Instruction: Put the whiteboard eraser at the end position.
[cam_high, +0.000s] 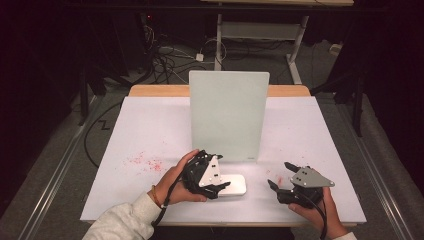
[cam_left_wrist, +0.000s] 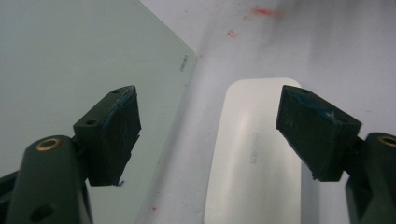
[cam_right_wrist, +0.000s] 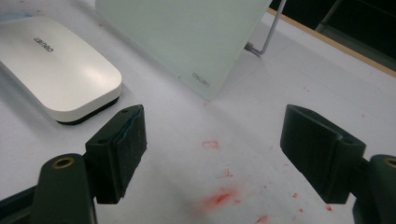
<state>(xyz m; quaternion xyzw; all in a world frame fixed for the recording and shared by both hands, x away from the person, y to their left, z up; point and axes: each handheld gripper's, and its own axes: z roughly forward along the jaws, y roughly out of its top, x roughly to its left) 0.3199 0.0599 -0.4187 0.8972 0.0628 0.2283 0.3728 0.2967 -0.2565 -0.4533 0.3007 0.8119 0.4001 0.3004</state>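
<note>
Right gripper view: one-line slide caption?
Open right gripper above the white table with red smudges, a white eraser and a standing glass board ahead.

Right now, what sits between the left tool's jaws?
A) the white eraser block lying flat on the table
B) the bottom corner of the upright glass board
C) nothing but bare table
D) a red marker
A: in the left gripper view the white eraser block lies flat between the open jaws of the left tool, with the glass board off to one side beyond the jaw.
</note>
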